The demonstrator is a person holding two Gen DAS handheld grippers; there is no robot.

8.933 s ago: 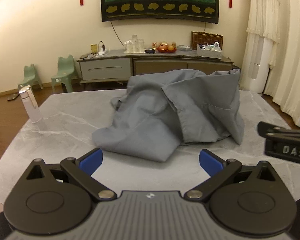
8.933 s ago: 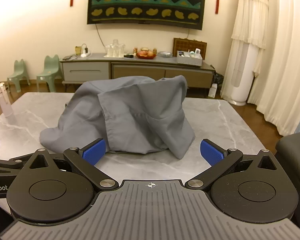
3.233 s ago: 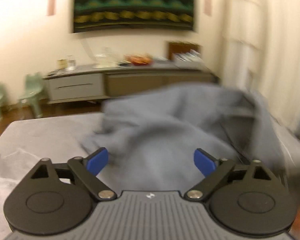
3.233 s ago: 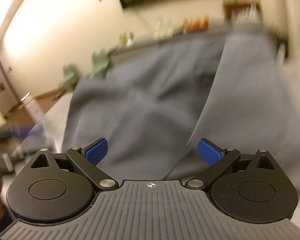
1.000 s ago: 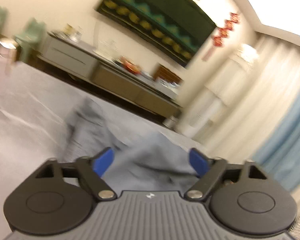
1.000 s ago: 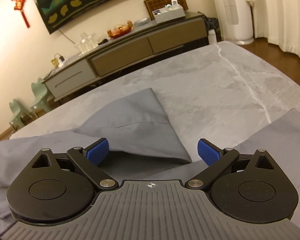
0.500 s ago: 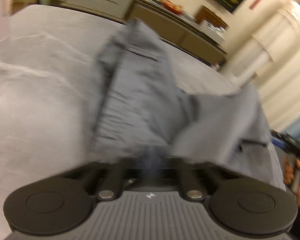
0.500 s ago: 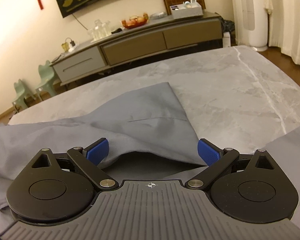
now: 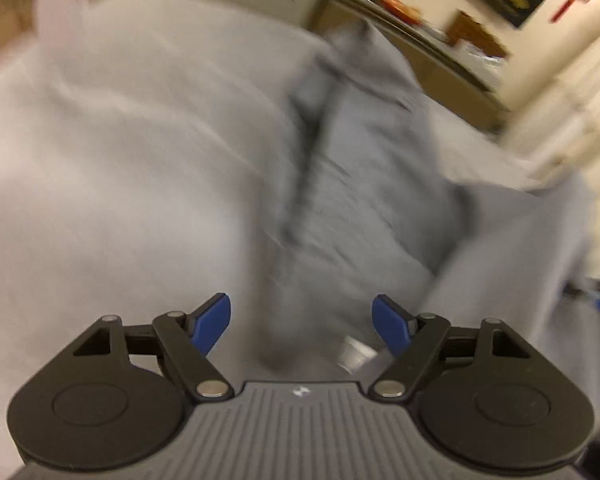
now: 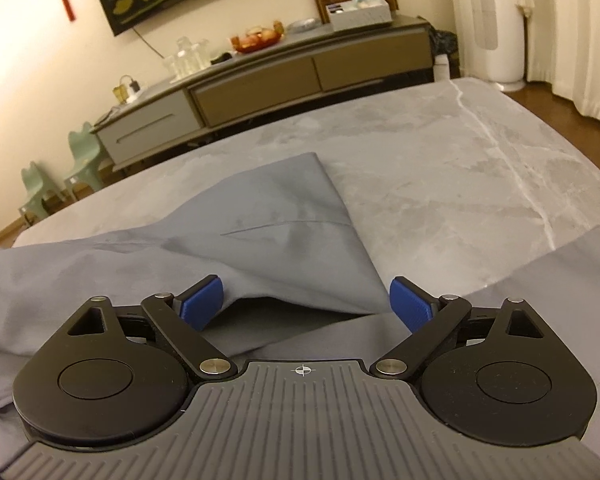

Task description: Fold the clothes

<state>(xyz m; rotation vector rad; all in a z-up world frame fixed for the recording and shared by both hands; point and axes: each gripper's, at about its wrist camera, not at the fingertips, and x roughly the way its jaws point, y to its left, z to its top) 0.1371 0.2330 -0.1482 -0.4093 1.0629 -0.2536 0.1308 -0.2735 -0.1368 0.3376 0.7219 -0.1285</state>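
My left gripper [image 9: 302,322] is opening its jaws over the grey shirt [image 9: 360,184], whose cloth lies between the pads, let go. My right gripper [image 10: 308,304] stands wide, gripping nothing, above the shirt's folded flap near the marble table's [image 10: 460,160] near edge.

One grey garment [image 10: 284,232] on one marble table [image 10: 460,168] — two green chairs [image 10: 60,172], one sideboard [image 10: 260,80]
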